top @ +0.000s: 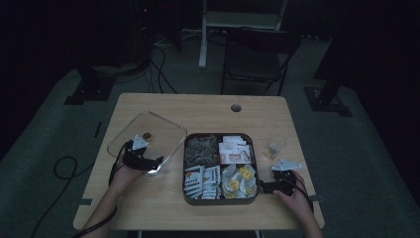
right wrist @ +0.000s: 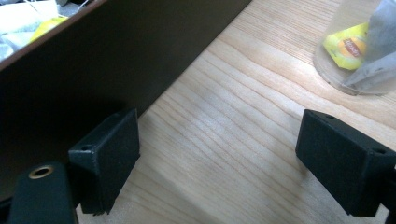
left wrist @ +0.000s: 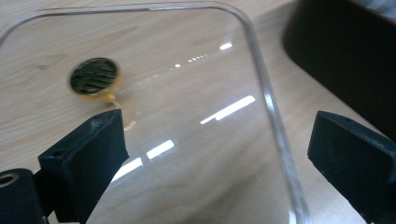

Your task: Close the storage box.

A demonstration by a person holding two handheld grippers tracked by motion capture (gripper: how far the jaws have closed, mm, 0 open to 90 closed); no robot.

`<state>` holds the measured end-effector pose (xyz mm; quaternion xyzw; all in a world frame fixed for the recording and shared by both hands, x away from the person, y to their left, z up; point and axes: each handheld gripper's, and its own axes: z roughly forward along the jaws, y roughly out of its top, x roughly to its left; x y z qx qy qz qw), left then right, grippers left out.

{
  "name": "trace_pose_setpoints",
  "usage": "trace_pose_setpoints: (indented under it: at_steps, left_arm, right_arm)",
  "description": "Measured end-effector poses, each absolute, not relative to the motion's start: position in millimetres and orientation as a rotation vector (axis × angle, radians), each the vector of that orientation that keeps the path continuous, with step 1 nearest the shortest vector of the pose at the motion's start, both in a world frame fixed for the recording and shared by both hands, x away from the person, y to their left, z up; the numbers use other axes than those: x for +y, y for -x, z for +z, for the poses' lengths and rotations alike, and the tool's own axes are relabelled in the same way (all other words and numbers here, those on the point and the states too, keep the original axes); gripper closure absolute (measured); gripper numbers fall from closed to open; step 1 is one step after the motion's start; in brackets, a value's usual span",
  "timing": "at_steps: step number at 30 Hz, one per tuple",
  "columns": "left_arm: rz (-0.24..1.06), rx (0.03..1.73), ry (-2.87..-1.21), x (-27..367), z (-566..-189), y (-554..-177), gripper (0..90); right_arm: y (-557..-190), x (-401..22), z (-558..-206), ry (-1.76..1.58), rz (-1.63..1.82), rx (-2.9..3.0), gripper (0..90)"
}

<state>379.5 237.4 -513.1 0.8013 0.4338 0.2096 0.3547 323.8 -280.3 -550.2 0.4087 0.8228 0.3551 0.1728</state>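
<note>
A: What's in hand here?

B: The left gripper [top: 148,161] hovers over the near edge of the clear glass dish [top: 119,136], its jaws wide apart with nothing between them. A small round coin-like thing [left wrist: 94,77], dark on its face with a yellowish rim, lies on the dish's floor just past the left jaw

A: So it looks like the drop-off step?

B: My guess, yes. That piece sits in the dish, apart from both jaws, and the dish stands on the tabletop [top: 198,106] just left of the dark divided tray [top: 190,198]

A: And the other hand?

B: The right gripper [top: 265,187] rests low beside the tray's right wall, jaws also apart and empty, with a clear plastic cup [right wrist: 359,46] holding a yellow-tagged tea bag [right wrist: 348,46] near it

A: Next move?

B: Probably swinging the left gripper over to the tray for another item; it needs to clear the dish rim and come down squarely on one packet
</note>
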Motion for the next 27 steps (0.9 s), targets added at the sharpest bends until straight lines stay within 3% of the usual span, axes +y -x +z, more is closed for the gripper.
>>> trace_pose_setpoints:
  at_steps: [17,19,25,27]
  left_arm:
    - [0.586,1.276,-2.007,247.1,-521.8,-424.1,6.6]
    - [0.595,1.278,-1.998,248.0,-521.6,-427.4,14.0]
    - [0.614,1.321,-2.005,248.8,-525.3,-437.5,16.9]
    - [0.620,1.331,-2.002,249.5,-526.4,-440.3,23.3]
  right_arm:
    - [-323.9,-280.4,-550.2,-1.159,1.008,2.334,13.1]
    - [-323.9,-280.4,-550.2,-1.159,1.008,2.334,13.1]
    - [-323.9,-280.4,-550.2,-1.159,1.008,2.334,13.1]
    - [-323.8,-280.4,-550.2,-1.160,1.008,2.334,13.1]
